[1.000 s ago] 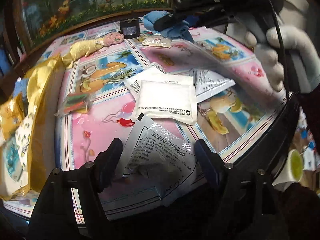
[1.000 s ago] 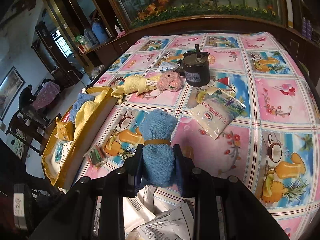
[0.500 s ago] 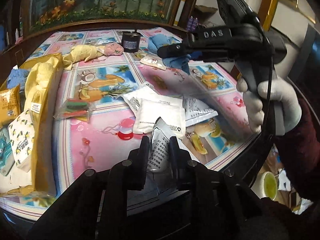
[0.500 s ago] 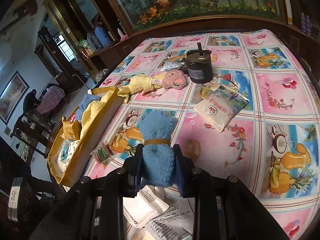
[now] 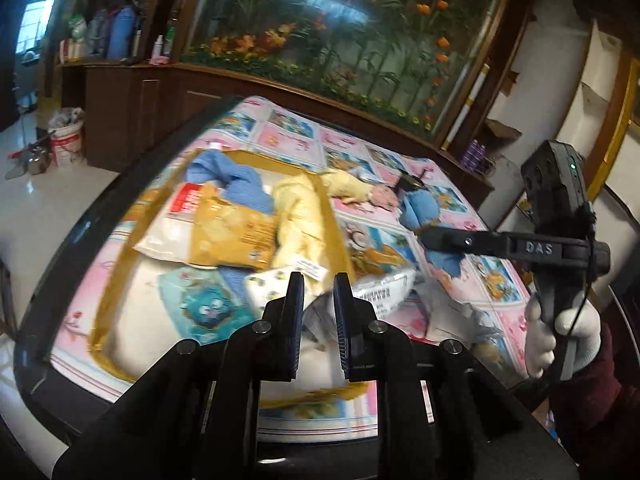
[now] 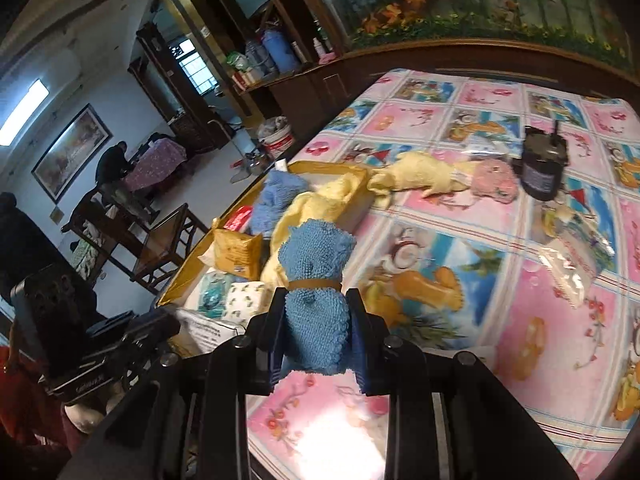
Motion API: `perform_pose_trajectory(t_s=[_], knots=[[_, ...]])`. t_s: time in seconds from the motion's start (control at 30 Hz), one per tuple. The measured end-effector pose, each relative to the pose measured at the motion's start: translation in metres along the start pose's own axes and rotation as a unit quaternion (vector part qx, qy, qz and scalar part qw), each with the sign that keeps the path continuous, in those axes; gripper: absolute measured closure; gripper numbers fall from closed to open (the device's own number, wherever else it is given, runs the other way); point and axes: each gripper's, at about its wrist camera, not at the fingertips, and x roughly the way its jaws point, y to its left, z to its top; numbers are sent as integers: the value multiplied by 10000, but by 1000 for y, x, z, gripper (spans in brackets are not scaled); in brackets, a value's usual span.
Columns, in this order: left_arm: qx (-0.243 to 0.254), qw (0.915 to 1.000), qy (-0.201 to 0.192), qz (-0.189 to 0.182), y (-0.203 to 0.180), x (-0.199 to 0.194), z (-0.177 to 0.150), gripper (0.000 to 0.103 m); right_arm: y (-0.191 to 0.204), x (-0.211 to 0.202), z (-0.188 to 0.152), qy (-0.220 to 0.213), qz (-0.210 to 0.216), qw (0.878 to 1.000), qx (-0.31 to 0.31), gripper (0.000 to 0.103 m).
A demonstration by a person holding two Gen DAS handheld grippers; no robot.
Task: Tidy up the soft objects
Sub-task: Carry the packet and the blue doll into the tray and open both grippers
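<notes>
My left gripper (image 5: 316, 312) is shut on a clear printed packet (image 5: 376, 292) and holds it over the near right side of the yellow tray (image 5: 116, 276). The tray holds a blue towel (image 5: 236, 180), a yellow towel (image 5: 300, 220) and several packets. My right gripper (image 6: 316, 328) is shut on a rolled blue towel (image 6: 316, 276) with a brown band, held above the table to the right of the tray (image 6: 356, 200). A yellow towel (image 6: 420, 178) and a pink one (image 6: 496, 180) lie on the table beyond.
A black cylinder (image 6: 542, 168) stands at the back of the patterned tablecloth (image 6: 560, 340). A clear packet (image 6: 576, 256) lies right of centre. The right gripper (image 5: 444, 240) shows in the left wrist view beside more packets (image 5: 452, 304).
My left gripper closed on the clear packet, lifted it and swung left over the tray. My right gripper carried the blue towel left, closer to the tray.
</notes>
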Motion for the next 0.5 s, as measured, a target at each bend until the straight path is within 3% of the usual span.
perform_pose_trajectory(t_s=[0.17, 0.37, 0.5], knots=[[-568, 9961, -161, 656, 44, 0, 1, 89, 45, 49, 3, 459, 386, 9976, -352, 76], [-598, 9934, -163, 965, 52, 5, -7, 88, 73, 105, 0, 1062, 482, 9918, -521, 76], [-562, 9909, -158, 1217, 55, 1, -6, 69, 83, 122, -1, 1213, 346, 9899, -645, 75]])
